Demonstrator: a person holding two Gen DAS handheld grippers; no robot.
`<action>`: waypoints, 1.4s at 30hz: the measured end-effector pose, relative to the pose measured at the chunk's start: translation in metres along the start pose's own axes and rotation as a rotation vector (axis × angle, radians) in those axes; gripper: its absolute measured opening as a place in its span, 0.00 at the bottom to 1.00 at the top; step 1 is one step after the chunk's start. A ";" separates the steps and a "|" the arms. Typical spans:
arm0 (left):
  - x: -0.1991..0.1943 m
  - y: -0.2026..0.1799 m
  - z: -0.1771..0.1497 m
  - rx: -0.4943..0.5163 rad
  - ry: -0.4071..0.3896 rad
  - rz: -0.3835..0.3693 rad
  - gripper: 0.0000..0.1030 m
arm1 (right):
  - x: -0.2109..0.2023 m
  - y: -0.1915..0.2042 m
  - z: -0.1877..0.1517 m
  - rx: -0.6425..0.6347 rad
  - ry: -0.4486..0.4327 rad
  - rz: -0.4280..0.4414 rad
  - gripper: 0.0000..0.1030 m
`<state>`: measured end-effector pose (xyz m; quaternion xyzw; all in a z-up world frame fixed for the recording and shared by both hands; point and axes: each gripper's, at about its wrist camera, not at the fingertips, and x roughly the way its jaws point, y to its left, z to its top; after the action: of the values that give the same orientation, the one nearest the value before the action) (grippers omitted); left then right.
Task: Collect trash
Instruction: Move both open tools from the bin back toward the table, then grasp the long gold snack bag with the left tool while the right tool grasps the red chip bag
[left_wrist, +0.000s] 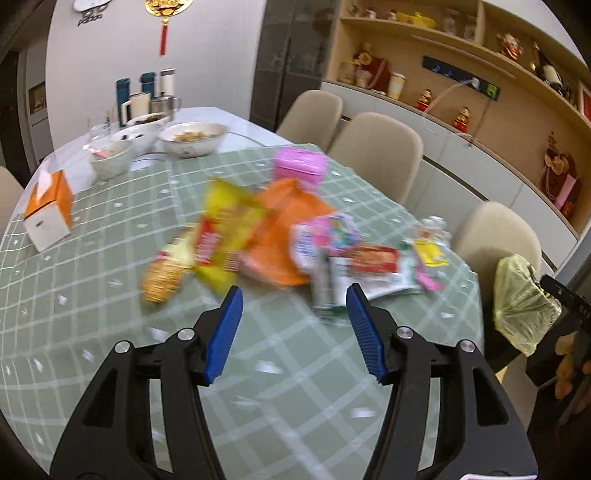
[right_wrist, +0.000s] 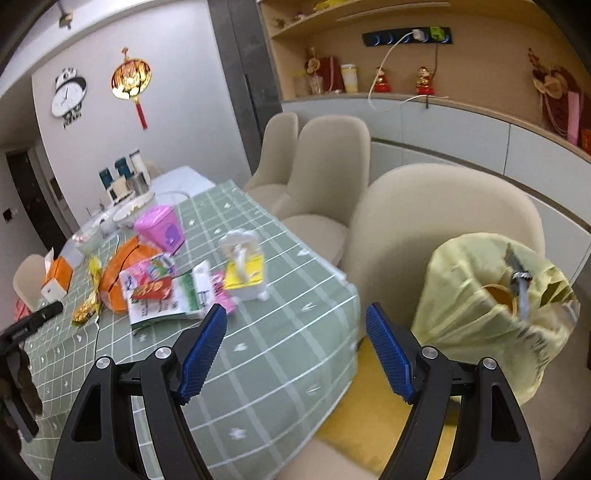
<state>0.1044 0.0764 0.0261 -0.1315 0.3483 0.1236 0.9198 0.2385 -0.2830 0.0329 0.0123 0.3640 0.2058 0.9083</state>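
Observation:
Trash lies in a heap on the green checked tablecloth (left_wrist: 277, 369): a yellow snack bag (left_wrist: 225, 229), an orange bag (left_wrist: 284, 221), a green-and-red wrapper (left_wrist: 373, 266) and a crushed clear bottle (left_wrist: 430, 240). My left gripper (left_wrist: 293, 295) is open and empty just short of the heap. My right gripper (right_wrist: 295, 314) is open and empty over the table's right edge. A pale yellow trash bag (right_wrist: 487, 306) stands on the chair seat at its right; it also shows in the left wrist view (left_wrist: 521, 306). The heap shows in the right wrist view too, with the wrapper (right_wrist: 155, 295) and bottle (right_wrist: 245, 269).
A pink box (left_wrist: 301, 166), an orange tissue box (left_wrist: 50, 205), bowls (left_wrist: 192, 138) and cups (left_wrist: 138, 105) stand farther back on the table. Beige chairs (right_wrist: 443, 214) line the right side. Shelves with ornaments (left_wrist: 461, 74) run along the wall.

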 end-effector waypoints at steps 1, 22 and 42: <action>0.003 0.026 0.002 -0.009 0.005 -0.001 0.56 | 0.002 0.014 -0.002 -0.020 0.006 -0.015 0.71; 0.143 0.128 0.039 -0.015 0.256 -0.134 0.27 | 0.041 0.123 -0.045 -0.042 0.160 -0.122 0.71; 0.076 0.078 -0.019 -0.076 0.319 -0.311 0.39 | 0.125 0.178 -0.005 0.018 0.182 -0.033 0.71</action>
<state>0.1234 0.1529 -0.0514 -0.2360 0.4601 -0.0294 0.8554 0.2513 -0.0731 -0.0221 -0.0044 0.4470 0.1876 0.8746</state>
